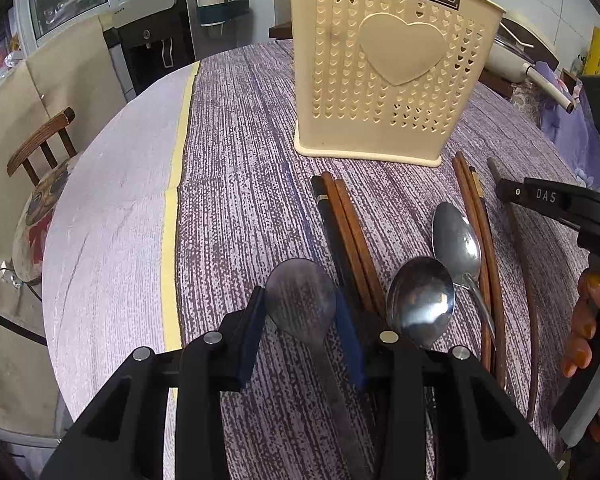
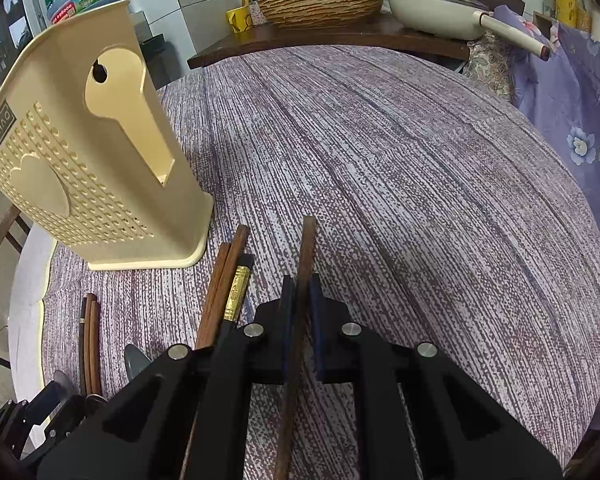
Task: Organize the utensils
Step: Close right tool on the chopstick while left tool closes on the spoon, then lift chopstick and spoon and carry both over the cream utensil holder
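Here a spoon lies between the left hand-held gripper pads.

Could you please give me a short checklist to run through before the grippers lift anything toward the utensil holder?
1. Right gripper shut on the single brown chopstick: ok, pads clamp its sides.
2. Left gripper closed on the leftmost spoon: cannot tell; the pads flank its bowl but contact is unclear.
3. Utensil holder upright on the table: ok.
4. Holder's top opening free: cannot tell, it is out of view.
5. Neighbouring spoons clear of the left gripper: not ok, one lies right beside its finger.
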